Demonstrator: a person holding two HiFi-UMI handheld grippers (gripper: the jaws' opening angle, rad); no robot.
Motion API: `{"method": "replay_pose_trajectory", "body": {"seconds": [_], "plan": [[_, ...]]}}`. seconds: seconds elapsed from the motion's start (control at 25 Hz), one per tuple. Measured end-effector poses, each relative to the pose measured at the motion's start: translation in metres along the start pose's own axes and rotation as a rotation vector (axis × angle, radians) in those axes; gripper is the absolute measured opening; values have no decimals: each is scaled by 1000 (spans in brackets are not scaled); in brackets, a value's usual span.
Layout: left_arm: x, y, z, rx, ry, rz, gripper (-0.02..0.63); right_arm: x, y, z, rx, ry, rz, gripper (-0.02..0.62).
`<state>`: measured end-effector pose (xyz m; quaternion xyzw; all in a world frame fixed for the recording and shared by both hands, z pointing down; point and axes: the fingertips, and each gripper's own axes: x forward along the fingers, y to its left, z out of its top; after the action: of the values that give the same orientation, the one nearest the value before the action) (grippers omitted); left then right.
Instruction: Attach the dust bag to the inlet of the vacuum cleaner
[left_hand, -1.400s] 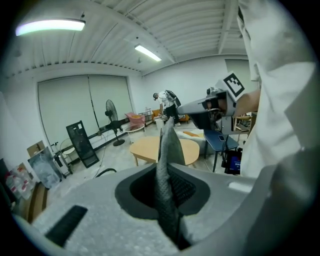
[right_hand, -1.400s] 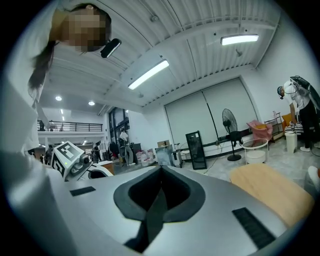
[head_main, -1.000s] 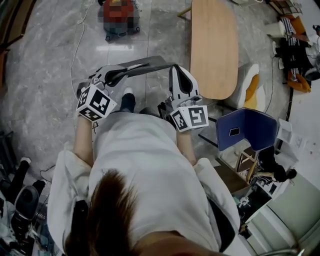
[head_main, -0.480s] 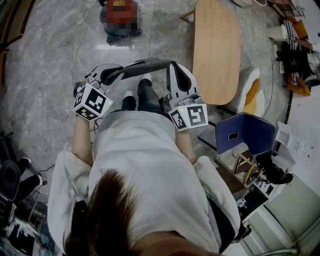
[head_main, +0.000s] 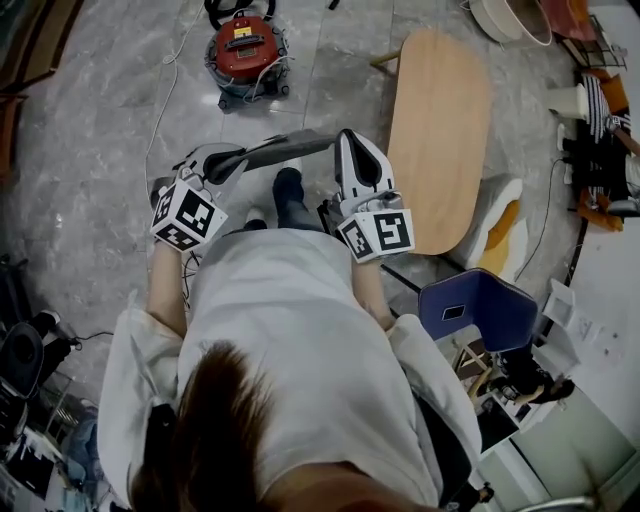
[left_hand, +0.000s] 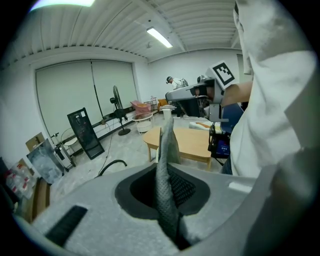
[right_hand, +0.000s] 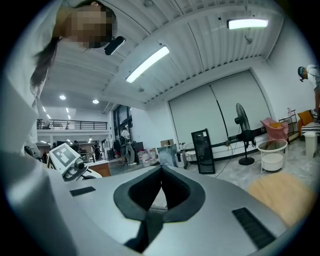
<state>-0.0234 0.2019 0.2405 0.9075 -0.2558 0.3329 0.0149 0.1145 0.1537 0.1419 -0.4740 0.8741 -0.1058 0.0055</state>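
We pinch the dust bag (head_main: 285, 148) with left gripper (head_main: 232, 160) and right gripper (head_main: 347, 138): light, floppy cloth, best held at its edges.

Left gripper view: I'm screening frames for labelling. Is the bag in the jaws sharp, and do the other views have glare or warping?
Left gripper view: the dust bag shows a crisp weave, corners vignetted, walls bowed. Right gripper view: ceiling lights blow out, same fisheye bend. Head view: dim, soft sheen on the floor, edges curved.
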Motion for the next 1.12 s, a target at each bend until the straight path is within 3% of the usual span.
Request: {"method": "replay_pose_trajectory", "body": {"seconds": [0.32,0.6,0.96,1.12], "plan": [[50,57,29,-48,15,57,38,61,-64,15,2,45,82,2],[81,81,39,-49,62,90,38,85,-102,14,6,86,119,2],[98,88,33,-61,71,58,38,100,-106,-2,26,130,133,2],[101,95,27,-48,76,33,38,109,-84,-1,-46,122,257,2]]}}
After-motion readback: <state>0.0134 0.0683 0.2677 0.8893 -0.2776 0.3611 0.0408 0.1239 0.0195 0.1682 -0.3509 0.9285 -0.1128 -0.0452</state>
